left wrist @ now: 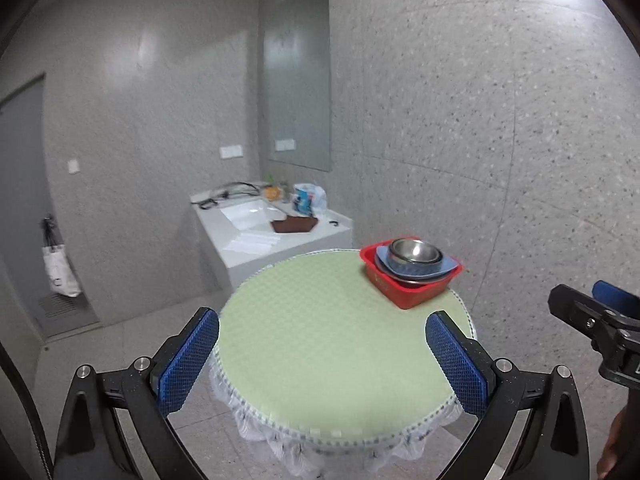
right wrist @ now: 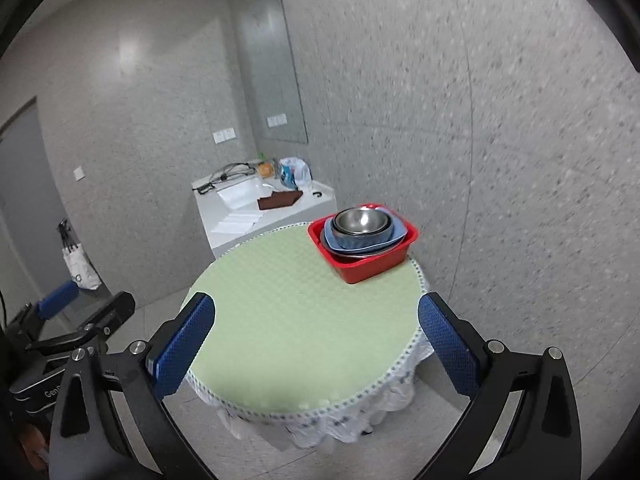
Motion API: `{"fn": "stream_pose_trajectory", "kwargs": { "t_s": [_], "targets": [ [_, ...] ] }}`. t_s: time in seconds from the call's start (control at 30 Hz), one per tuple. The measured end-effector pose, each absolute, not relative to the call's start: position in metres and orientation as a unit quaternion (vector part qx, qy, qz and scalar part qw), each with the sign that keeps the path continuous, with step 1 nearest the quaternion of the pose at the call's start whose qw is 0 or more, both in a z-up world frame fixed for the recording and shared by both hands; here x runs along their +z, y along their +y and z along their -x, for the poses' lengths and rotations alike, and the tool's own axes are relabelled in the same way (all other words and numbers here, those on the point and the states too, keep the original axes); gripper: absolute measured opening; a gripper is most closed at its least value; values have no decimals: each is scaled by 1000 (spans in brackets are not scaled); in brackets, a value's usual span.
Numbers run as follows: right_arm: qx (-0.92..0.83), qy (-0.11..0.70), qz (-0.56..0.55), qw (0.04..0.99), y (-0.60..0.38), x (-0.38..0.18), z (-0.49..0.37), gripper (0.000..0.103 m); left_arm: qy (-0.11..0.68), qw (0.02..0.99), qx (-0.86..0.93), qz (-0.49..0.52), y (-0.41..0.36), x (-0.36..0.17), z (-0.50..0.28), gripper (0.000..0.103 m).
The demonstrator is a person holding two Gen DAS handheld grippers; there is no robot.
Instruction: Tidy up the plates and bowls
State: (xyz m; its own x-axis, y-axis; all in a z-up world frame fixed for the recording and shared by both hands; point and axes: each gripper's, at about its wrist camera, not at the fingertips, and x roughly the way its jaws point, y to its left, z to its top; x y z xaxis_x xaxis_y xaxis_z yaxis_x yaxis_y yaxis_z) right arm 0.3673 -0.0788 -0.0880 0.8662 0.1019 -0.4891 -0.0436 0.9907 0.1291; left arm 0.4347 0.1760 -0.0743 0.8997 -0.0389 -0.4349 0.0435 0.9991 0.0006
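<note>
The dishes look gathered already: a red bin (left wrist: 408,280) sits at the far right edge of the round table (left wrist: 320,340), close to the wall, and inside it a nested stack rises above the rim. From the bottom there is a metal dish, barely showing, then a blue plate (left wrist: 416,270), then steel bowls (left wrist: 414,252) set one inside another; how many bowls there are is hard to say, since both views are soft and the rims overlap. The rest of the green tablecloth is bare, with no plate or bowl left lying on it. The left gripper (left wrist: 322,356) hangs above the near edge of the table with its fingers spread wide and nothing between them. The right gripper (right wrist: 316,344) stands the same way beside it, jaws fully apart and empty, well short of the bin. Judging by this, the sorting is done or nearly so; nothing further to collect shows on the table. The counter (left wrist: 280,236) behind carries odds and ends, but no dishes that I can make out.
</note>
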Motion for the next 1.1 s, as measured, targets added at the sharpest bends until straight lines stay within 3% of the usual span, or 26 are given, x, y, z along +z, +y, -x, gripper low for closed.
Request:
{"fn": "stream_pose_trajectory", "kwargs": {
  "t_s": [0.53,0.77,1.1],
  "targets": [
    [129,216,-13,968,-120,-76,-200,103,165,985,26,31,83,-62,-170,102],
    [118,165,-10,979,-124,-58,-148,103,121,992,19,31,71,-54,-101,102],
    [88,128,-4,988,-125,-48,-104,103,107,994,7,33,62,-60,-63,102]
  ]
}}
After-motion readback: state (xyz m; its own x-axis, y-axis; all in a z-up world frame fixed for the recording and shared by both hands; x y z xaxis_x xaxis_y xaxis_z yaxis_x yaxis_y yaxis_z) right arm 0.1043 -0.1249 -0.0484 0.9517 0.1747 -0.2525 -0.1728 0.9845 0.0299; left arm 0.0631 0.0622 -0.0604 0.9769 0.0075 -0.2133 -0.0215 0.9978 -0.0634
